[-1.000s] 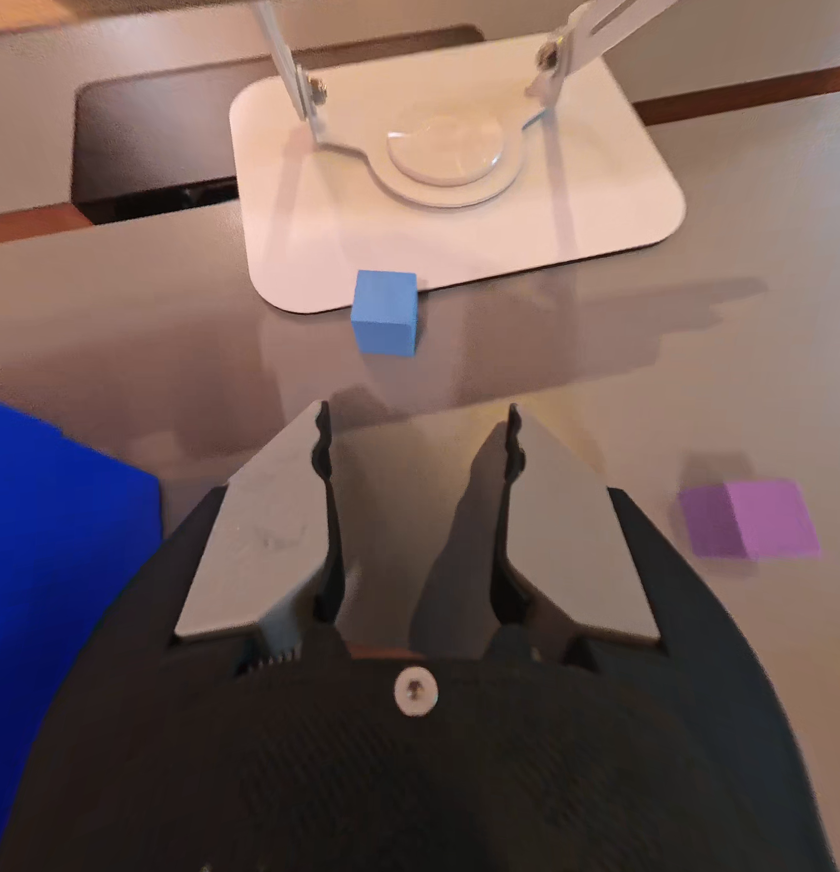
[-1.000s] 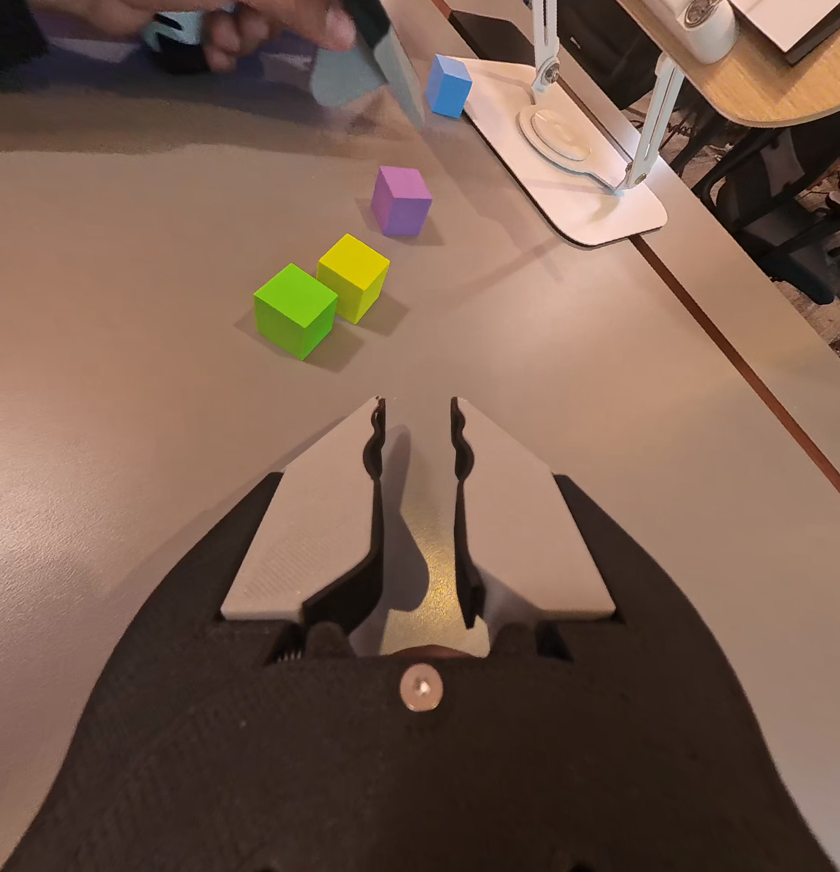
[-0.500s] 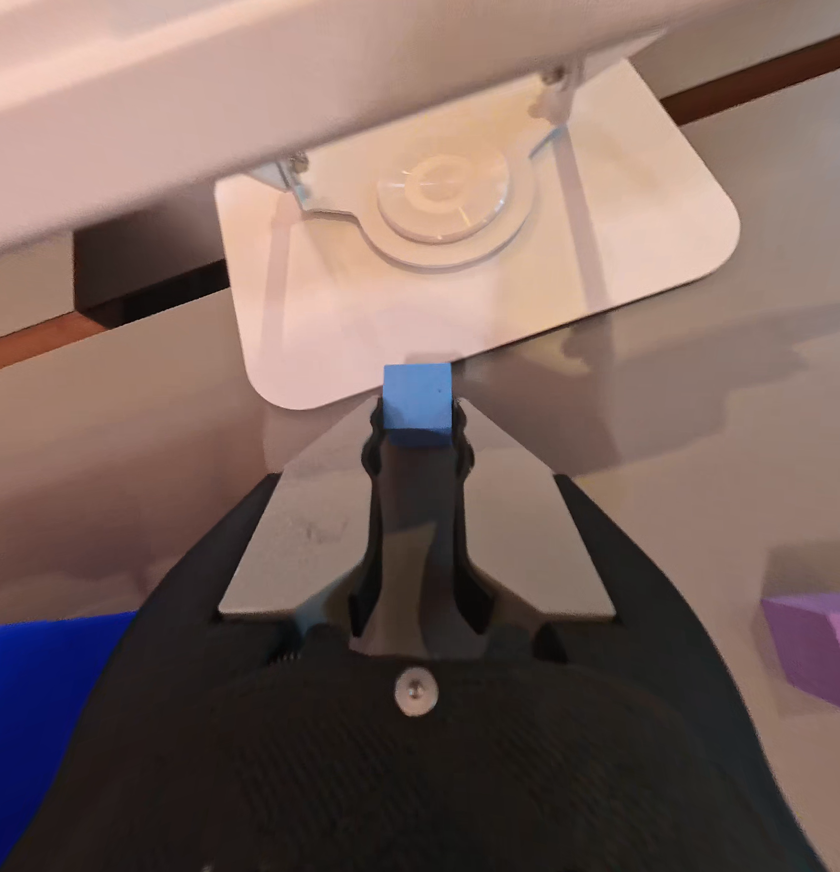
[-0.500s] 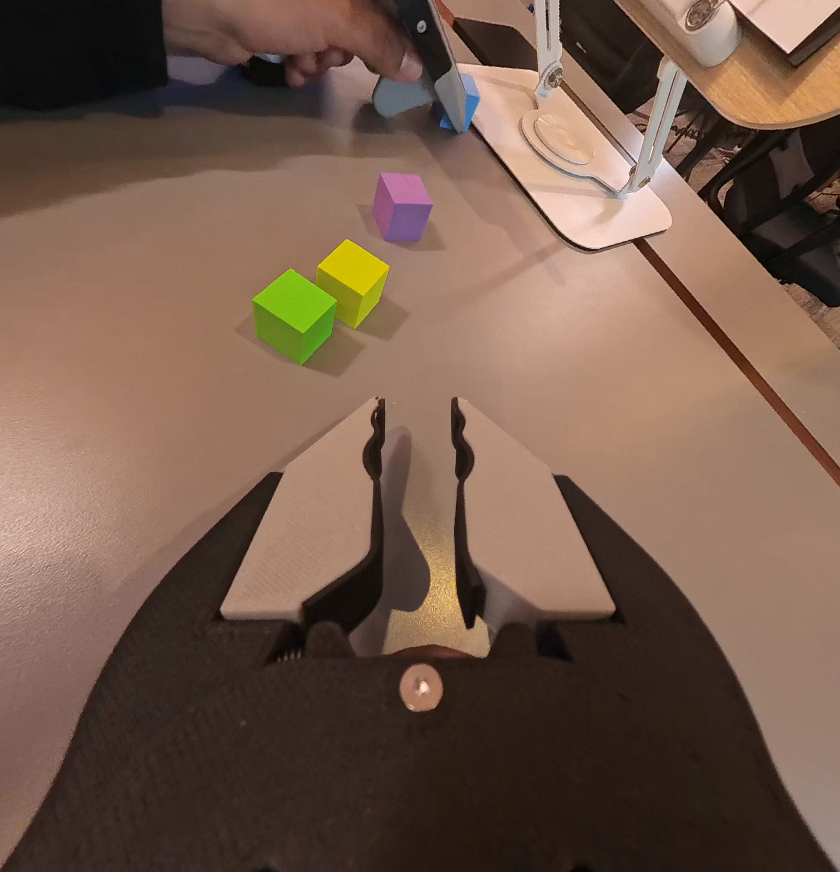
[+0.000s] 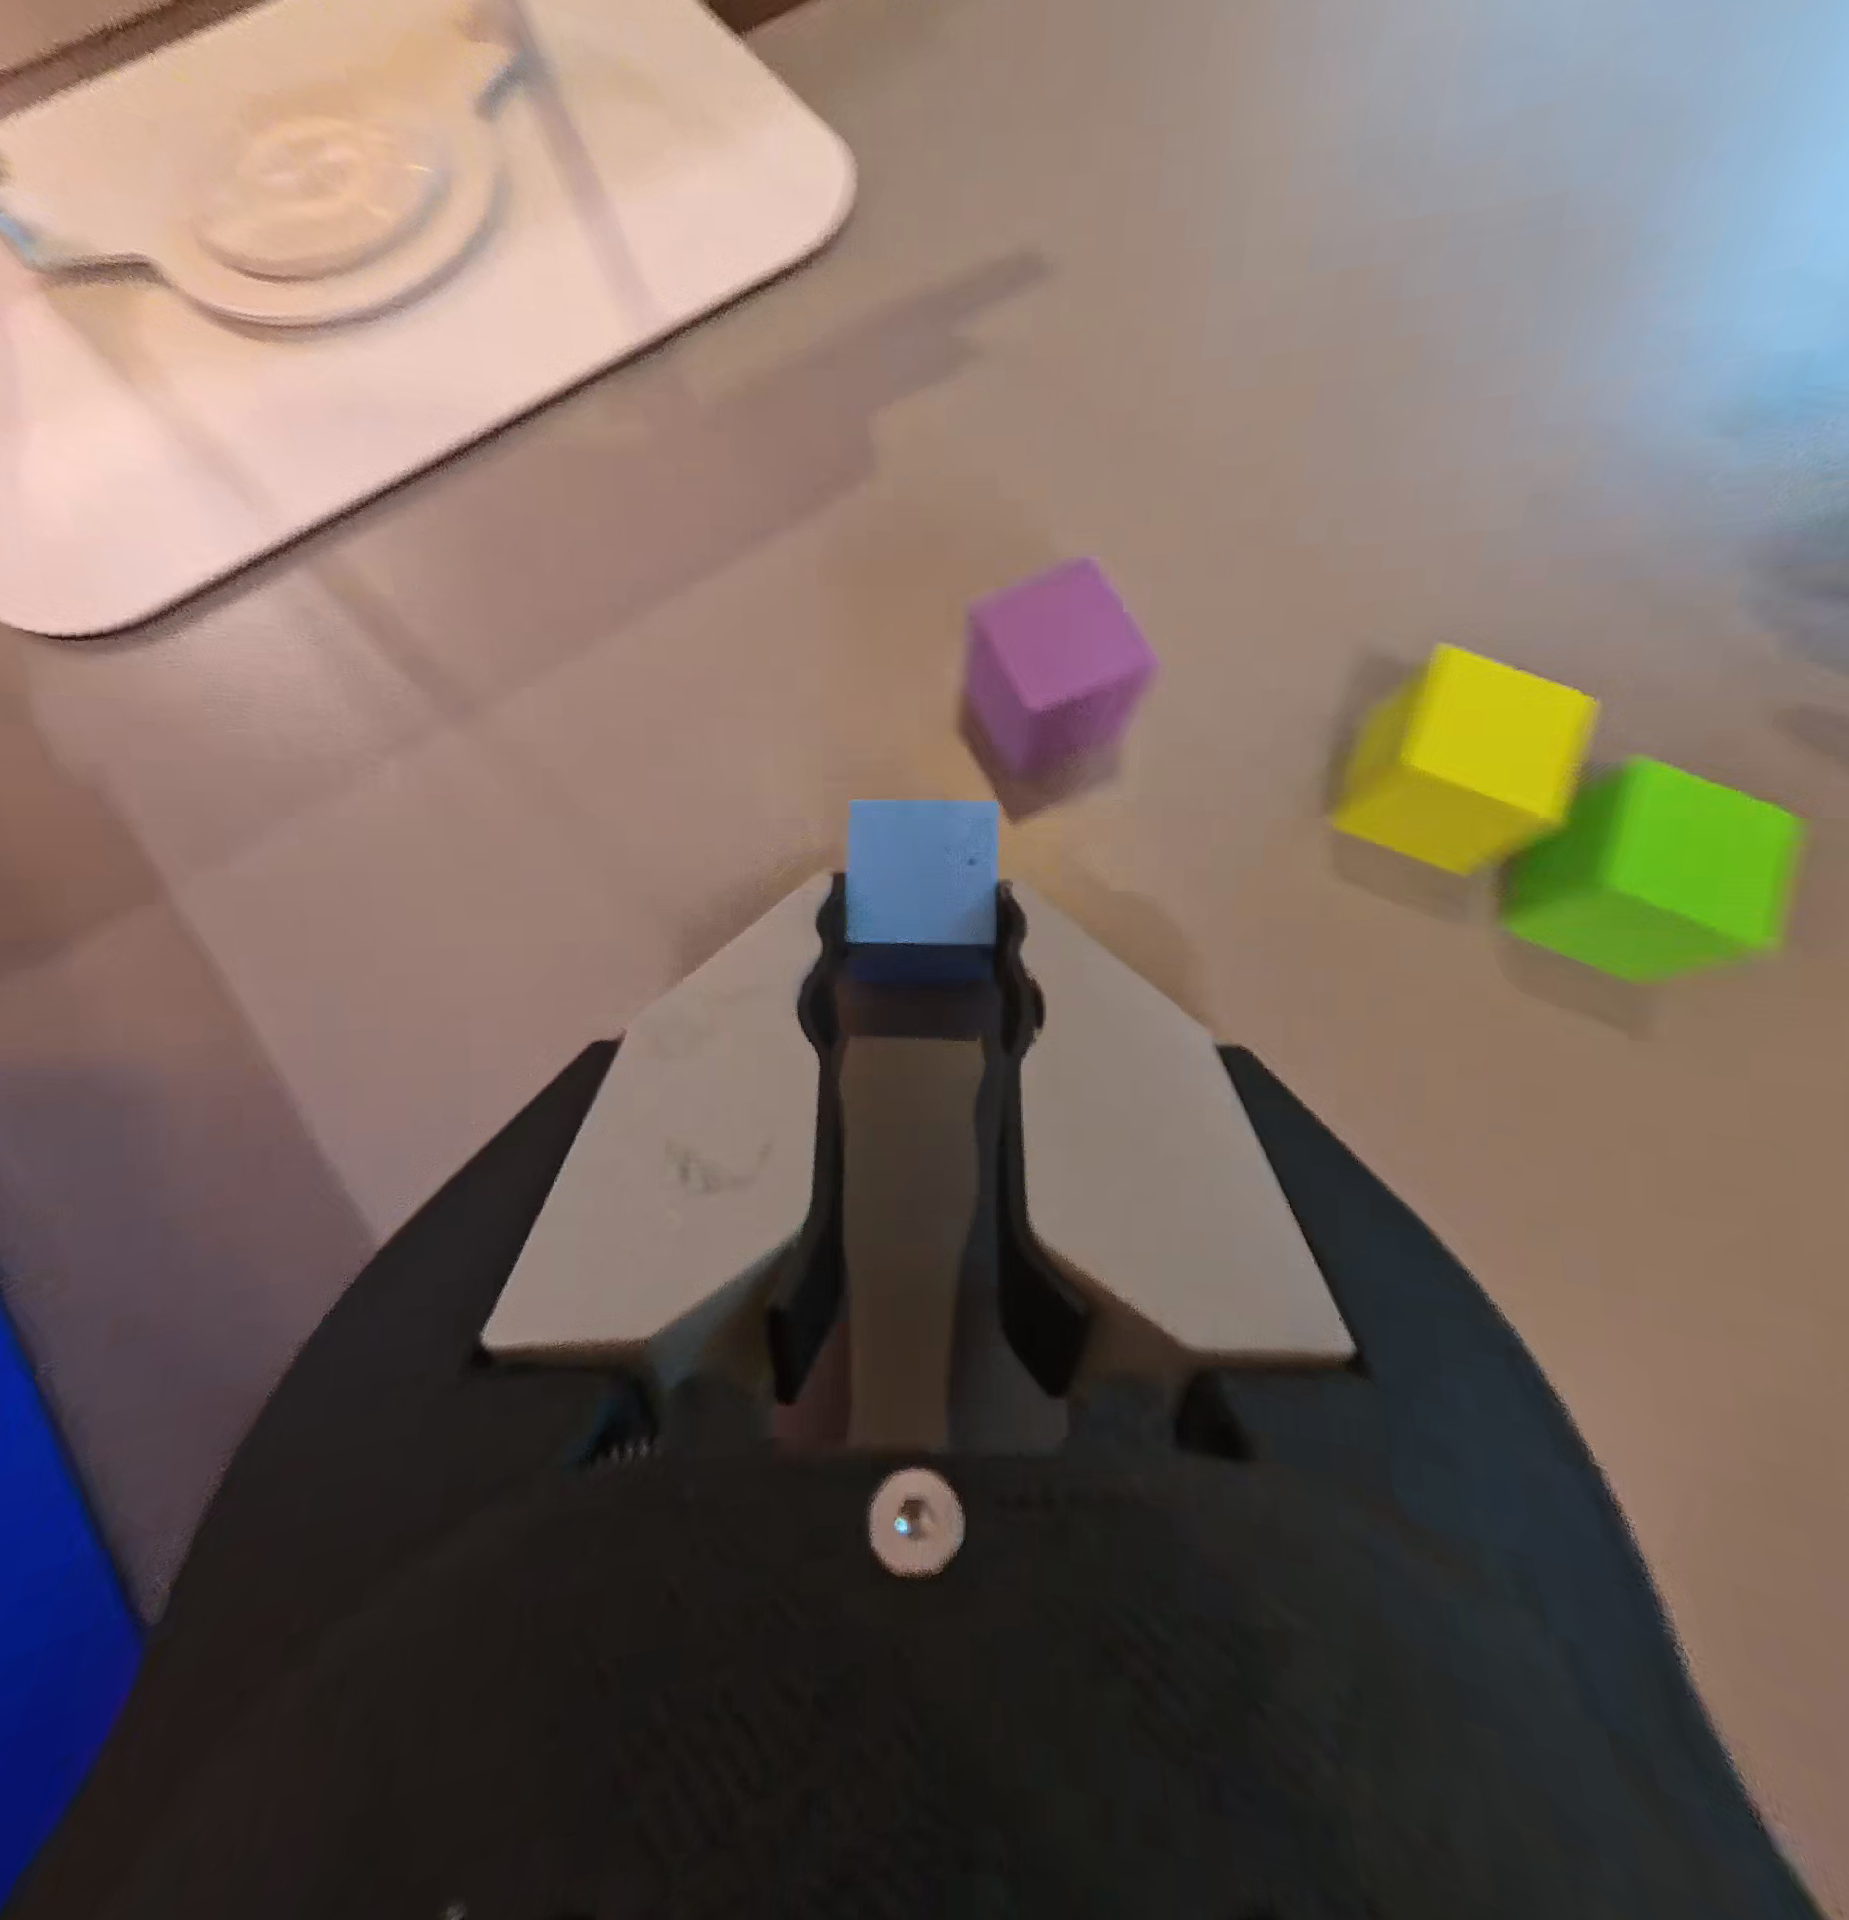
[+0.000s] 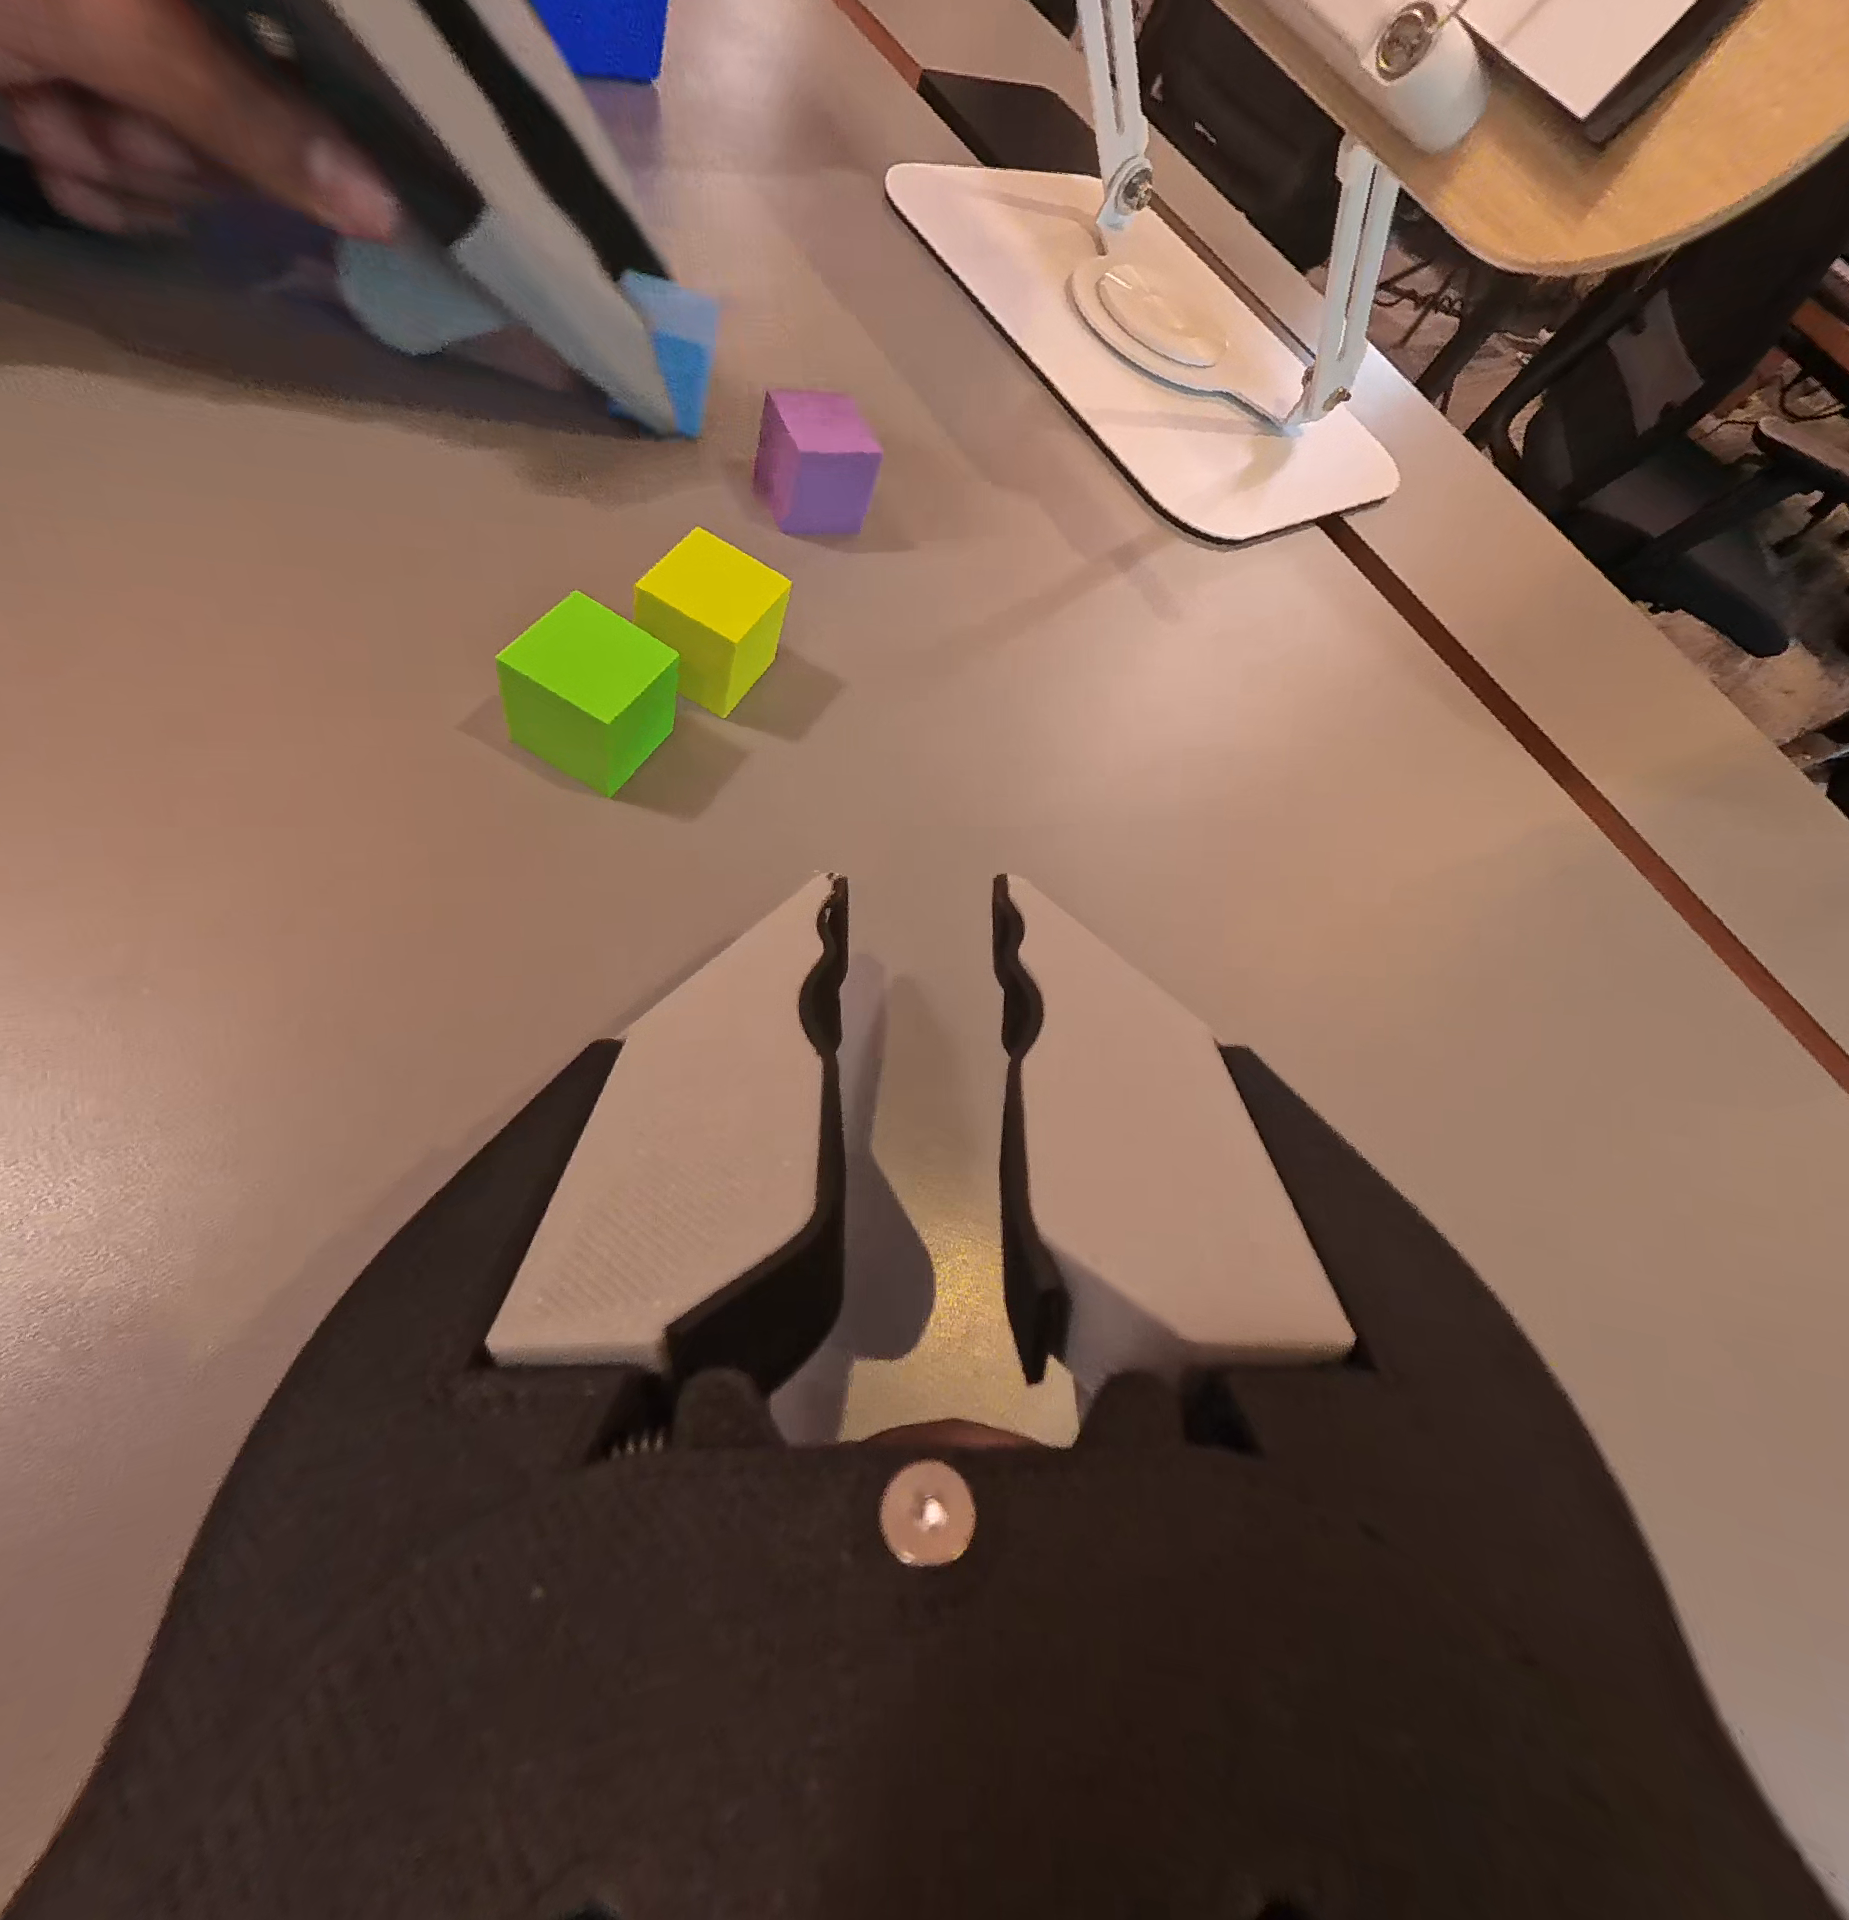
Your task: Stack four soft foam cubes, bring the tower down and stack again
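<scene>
Left tool (image 5: 922, 914) closed on a blue cube (image 5: 922, 873) pinched between the very tips, grey fingers (image 5: 691, 1174) drawn close, pointing to 12 o'clock in its own view. Seen again from the right wrist view at 11 o'clock (image 6: 655, 374), tilted steeply down, gripped by a blurred hand (image 6: 172, 125) at 10 o'clock. Right tool (image 6: 920, 914) empty, fingers (image 6: 691, 1143) parted by a narrow gap, held low and level above the counter (image 6: 1211, 831), aimed at 12 o'clock.

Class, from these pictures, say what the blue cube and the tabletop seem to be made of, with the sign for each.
Blue cube: probably soft foam, matte; no shine, held between the left tongs.
Tabletop: likely laminate, smooth satin grey-brown; it shows soft reflections and shadows. Its core cannot be told.
</scene>
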### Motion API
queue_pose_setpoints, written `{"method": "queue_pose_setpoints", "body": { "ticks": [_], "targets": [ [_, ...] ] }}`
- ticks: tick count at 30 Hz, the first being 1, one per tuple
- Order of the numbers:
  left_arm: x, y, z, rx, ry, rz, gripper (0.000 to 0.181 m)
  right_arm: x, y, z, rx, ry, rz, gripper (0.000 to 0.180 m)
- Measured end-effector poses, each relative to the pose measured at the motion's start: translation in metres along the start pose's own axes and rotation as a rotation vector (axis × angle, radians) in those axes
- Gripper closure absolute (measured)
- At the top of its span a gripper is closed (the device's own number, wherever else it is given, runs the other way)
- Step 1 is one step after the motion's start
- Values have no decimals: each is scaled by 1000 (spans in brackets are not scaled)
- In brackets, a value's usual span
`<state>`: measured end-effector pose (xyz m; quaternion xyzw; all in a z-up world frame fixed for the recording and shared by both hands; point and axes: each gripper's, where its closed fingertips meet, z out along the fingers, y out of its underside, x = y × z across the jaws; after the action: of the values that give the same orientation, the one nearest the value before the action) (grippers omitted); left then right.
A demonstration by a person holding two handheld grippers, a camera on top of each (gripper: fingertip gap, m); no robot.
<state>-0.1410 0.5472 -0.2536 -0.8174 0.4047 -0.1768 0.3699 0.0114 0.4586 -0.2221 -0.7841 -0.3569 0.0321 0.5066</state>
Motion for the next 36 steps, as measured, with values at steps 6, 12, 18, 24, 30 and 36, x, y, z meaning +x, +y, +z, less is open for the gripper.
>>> {"method": "queue_pose_setpoints", "body": {
  "ticks": [6,12,18,24,30,36],
  "targets": [
    [29,24,-25,-16,167,86,155,1,1,0,1,-7,9,155],
    [80,41,-45,-15,369,317,155,0,-4,-1,27,-12,2,156],
    [110,40,-44,-13,468,396,155,-1,-5,-1,36,-24,6,156],
    [123,30,-33,-19,529,452,155,-6,-6,2,28,-39,-17,156],
    [140,32,-35,-5,553,491,155,-7,-5,3,25,-46,-16,156],
    [152,34,-38,-21,662,531,154,-7,-4,4,19,-49,-19,155]
  ]
}}
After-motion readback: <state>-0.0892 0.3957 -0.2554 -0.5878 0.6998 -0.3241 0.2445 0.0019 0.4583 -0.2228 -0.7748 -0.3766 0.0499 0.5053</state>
